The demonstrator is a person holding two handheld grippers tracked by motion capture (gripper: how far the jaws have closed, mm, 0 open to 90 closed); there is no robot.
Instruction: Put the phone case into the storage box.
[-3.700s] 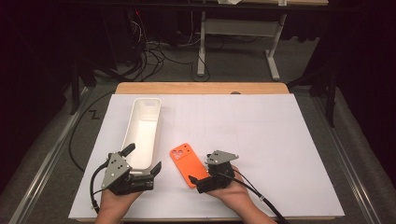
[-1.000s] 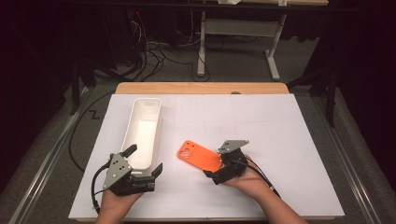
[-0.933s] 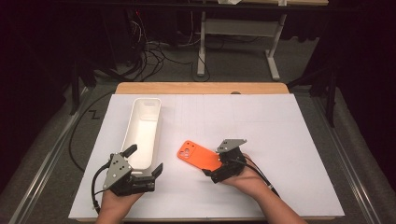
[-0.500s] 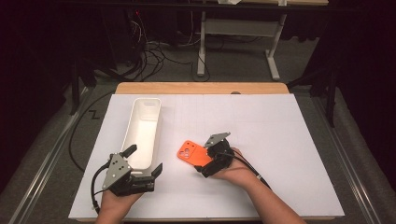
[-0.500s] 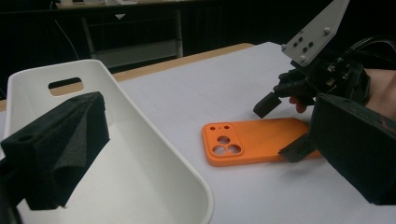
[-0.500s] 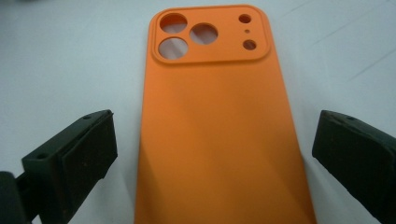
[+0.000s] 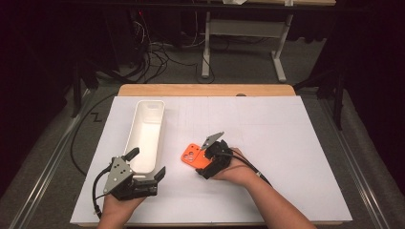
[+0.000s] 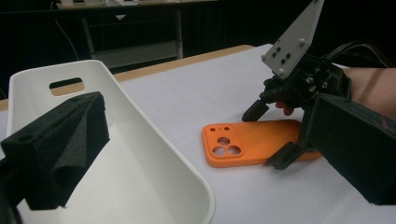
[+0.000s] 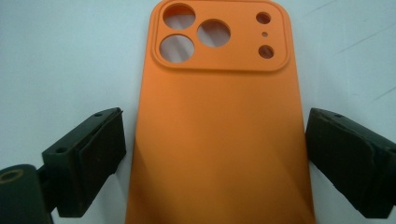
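An orange phone case (image 7: 192,156) lies flat on the white table, camera holes toward the bin. My right gripper (image 7: 203,162) straddles its plain end. In the right gripper view the case (image 9: 219,126) runs between the two black pads (image 9: 100,149), with a narrow gap on each side. The jaws have just been closing around it, and the right gripper (image 9: 215,158) is still open. My left gripper (image 7: 148,162) rests open at the near end of a white bin (image 7: 148,126). The left gripper view looks past the bin wall (image 8: 135,168) to the case (image 8: 243,144) and the right gripper (image 8: 268,137).
White paper (image 7: 286,143) covers the table, with a wooden strip (image 7: 205,89) along its far edge. The bin has nothing inside. Cables (image 7: 153,52) and desk legs (image 7: 277,57) are on the dark floor beyond.
My right gripper has slid left across the table until its jaws sit either side of the case's end. The case and my left gripper have stayed where they were.
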